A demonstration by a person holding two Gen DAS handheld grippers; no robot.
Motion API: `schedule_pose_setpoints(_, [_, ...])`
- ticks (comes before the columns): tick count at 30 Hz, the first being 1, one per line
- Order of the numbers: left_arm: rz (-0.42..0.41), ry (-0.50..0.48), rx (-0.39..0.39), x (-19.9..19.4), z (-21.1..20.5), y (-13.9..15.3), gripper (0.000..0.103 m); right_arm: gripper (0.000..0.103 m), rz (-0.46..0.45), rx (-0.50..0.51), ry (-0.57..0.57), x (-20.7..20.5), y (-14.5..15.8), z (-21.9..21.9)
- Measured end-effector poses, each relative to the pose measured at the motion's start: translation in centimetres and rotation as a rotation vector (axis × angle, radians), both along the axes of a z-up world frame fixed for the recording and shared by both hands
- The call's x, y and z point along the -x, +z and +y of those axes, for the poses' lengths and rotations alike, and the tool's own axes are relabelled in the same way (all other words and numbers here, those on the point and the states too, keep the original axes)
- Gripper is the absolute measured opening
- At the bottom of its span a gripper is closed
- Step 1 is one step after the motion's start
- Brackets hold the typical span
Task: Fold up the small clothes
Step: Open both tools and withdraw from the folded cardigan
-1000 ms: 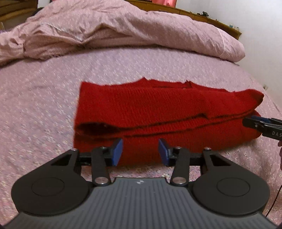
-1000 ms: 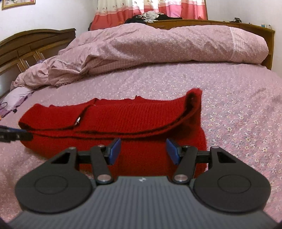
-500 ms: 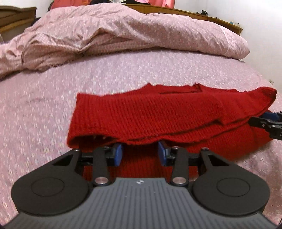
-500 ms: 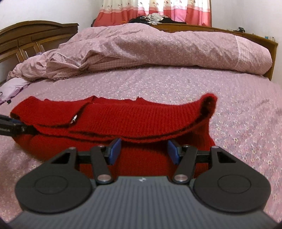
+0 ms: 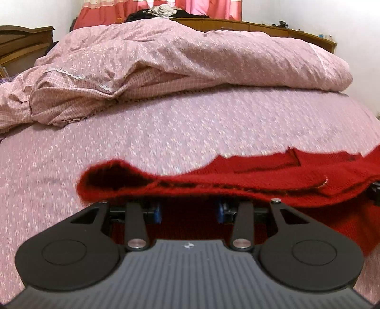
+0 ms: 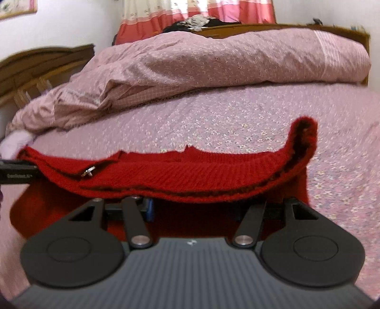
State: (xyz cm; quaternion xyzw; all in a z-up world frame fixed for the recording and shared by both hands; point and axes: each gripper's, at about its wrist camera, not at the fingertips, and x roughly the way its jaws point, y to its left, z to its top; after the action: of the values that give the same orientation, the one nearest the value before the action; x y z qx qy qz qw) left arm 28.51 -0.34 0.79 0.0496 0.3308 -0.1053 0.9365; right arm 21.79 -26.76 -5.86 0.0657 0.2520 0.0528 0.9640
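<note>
Two grippers work one garment on a wide bed (image 5: 190, 133) whose pink flowered sheet fills both views, with a rumpled pink duvet (image 5: 180, 61) heaped along the far edge in front of a wooden headboard (image 6: 45, 64) and red-and-pink curtains (image 6: 197, 9) beyond. The task's thing, a red knitted garment (image 6: 190, 171), lies across the near edge of the bed, already doubled lengthwise, and its upper layers are raised off the lower one, sagging in the middle between the two ends. The left gripper (image 5: 188, 211) has pushed in under the raised fold near one end and the right gripper (image 6: 193, 208) under the other; each shows blue pads standing apart beneath the cloth, and whether they merely carry the fold or pinch a hidden layer I cannot tell, since the knit covers the fingertips. The step in hand looks to be carrying the lifted edge forward and over to make the next fold. To do it well, both ends should travel level and at the same pace, so the sag does not drag and the layers do not slip apart; the curled end at the right corner of the garment wants flattening as it lands. A small metal fastener (image 6: 88, 171) shows near the left end in the right view. Writing stands on the side of the other gripper at that view's left edge, but is too blurred to read.
</note>
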Motion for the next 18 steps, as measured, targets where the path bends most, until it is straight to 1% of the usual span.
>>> schedule_pose_setpoints(4, [0.006, 0.022, 0.010, -1.3, -0.1, 0.2, 0.047, 0.058, 0.015, -0.034, -0.039, -1.6, 0.1, -0.4])
schedule_pose_setpoints(7, [0.014, 0.016, 0.007, -1.4, 0.0, 0.0, 0.047, 0.057, 0.035, -0.105, -0.070, -2.6, -0.2, -1.3])
schedule_pose_setpoints(9, [0.018, 0.017, -0.001, -1.2, 0.1, -0.3, 0.047, 0.057, 0.037, -0.129, -0.077, -3.0, -0.4, -1.7])
schedule_pose_setpoints(15, [0.029, 0.046, -0.007, -0.1, 1.8, -0.8, 0.047, 0.058, 0.035, -0.129, -0.090, -2.4, 0.0, -1.8])
schedule_pose_setpoints(18, [0.030, 0.060, -0.011, 0.6, 2.9, -0.8, 0.047, 0.058, -0.009, -0.117, -0.124, -1.0, 1.0, -2.2])
